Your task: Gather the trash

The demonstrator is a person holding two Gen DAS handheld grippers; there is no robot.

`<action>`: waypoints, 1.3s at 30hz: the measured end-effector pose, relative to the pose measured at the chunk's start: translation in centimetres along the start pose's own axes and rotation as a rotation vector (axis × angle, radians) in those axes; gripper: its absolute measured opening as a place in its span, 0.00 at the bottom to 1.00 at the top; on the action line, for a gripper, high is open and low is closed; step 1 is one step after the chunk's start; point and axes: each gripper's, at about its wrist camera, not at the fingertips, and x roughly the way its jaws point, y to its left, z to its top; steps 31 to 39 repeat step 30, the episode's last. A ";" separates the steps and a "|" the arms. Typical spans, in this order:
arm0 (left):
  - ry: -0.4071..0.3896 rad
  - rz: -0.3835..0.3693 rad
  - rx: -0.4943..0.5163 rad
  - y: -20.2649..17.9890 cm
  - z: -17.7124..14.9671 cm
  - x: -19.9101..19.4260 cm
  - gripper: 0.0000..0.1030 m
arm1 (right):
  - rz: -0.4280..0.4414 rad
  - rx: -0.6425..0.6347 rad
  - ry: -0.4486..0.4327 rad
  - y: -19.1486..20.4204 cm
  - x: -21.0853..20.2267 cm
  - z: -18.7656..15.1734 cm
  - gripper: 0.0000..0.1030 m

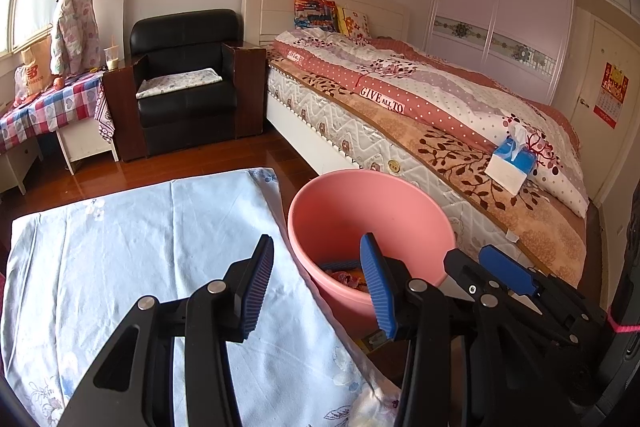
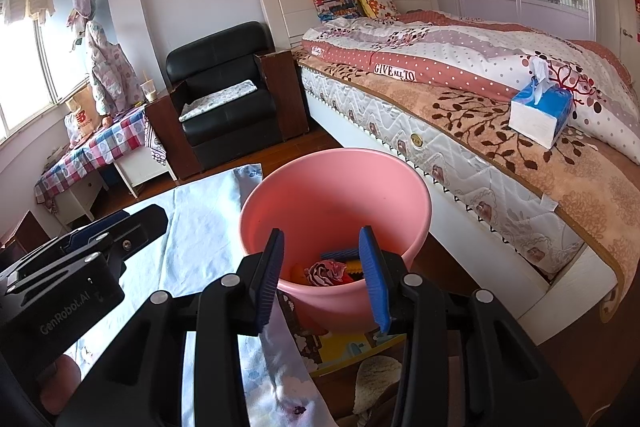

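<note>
Though blurry, crumpled trash (image 2: 326,273), seemingly pink.

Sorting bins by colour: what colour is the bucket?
Pink bucket; the right wrist view shows it best.

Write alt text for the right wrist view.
The open, empty right tool hangs over a pink bucket holding scraps, beside a cloth-covered table. A bed with a tissue box stands behind.

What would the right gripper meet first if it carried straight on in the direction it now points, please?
Most likely the pink bucket: the open right gripper points over its near rim at the trash inside. Depth is unclear, so rim or trash could come first.
</note>
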 end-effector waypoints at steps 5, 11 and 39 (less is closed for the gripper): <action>0.001 0.000 0.000 0.0 0.0 0.1 0.44 | -0.001 0.001 0.001 -0.1 0.0 0.0 0.39; 0.002 -0.001 0.001 -0.1 0.0 0.1 0.44 | 0.000 0.003 0.001 -0.2 -0.1 0.0 0.39; 0.017 0.011 0.004 0.0 -0.3 0.4 0.44 | -0.003 0.006 0.003 -0.4 0.0 -0.1 0.39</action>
